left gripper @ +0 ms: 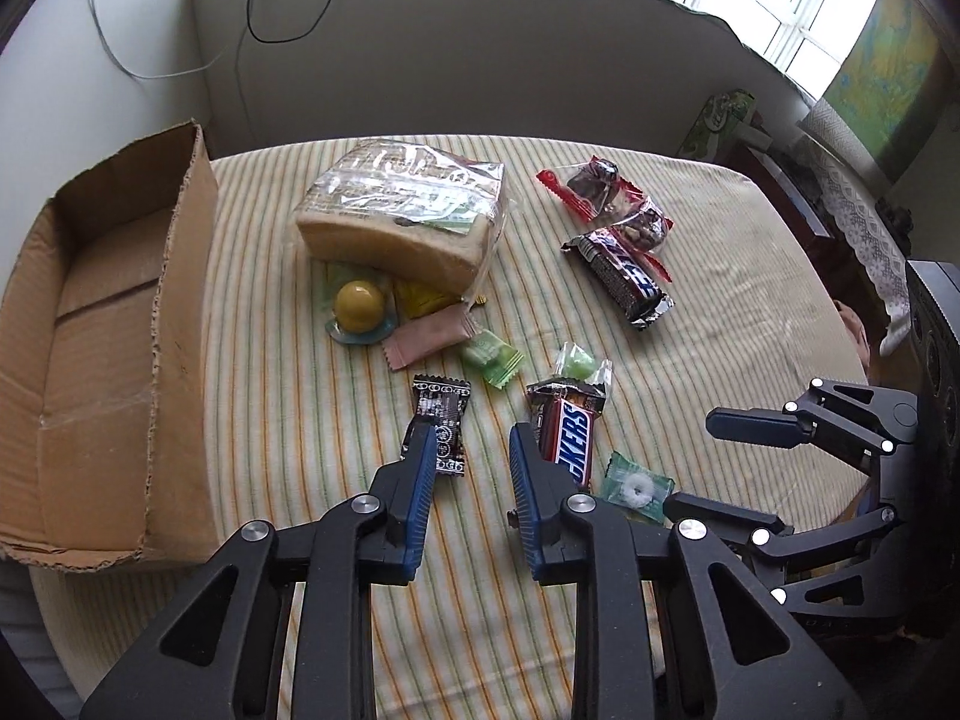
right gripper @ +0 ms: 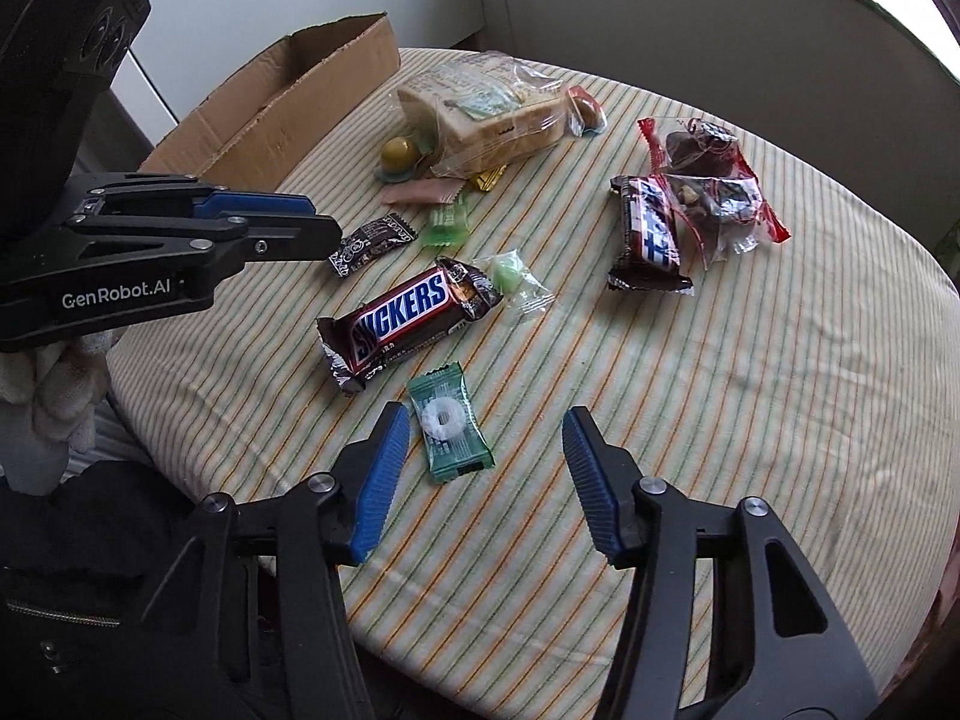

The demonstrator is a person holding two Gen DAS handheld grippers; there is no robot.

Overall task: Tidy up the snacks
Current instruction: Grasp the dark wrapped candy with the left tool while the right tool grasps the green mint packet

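Note:
Snacks lie scattered on a striped tablecloth (left gripper: 720, 312). My left gripper (left gripper: 471, 435) is open and empty, between a small black candy wrapper (left gripper: 441, 420) and a Snickers bar (left gripper: 567, 429). My right gripper (right gripper: 486, 420) is open and empty, straddling a green mint candy (right gripper: 450, 423); the Snickers bar (right gripper: 402, 321) lies just beyond. A second Snickers bar (left gripper: 624, 273) lies farther right beside clear red-edged packets (left gripper: 606, 186). A bagged bread loaf (left gripper: 402, 210) sits at the back over small candies and a yellow ball sweet (left gripper: 359, 306). An empty cardboard box (left gripper: 102, 324) stands at the left.
Two pale green wrapped candies (left gripper: 491, 357) (left gripper: 579, 366) and a pink wrapper (left gripper: 429, 336) lie mid-table. A wall with cables rises behind the table. A cabinet with a lace cloth (left gripper: 852, 204) stands right. The left gripper (right gripper: 288, 222) shows in the right wrist view.

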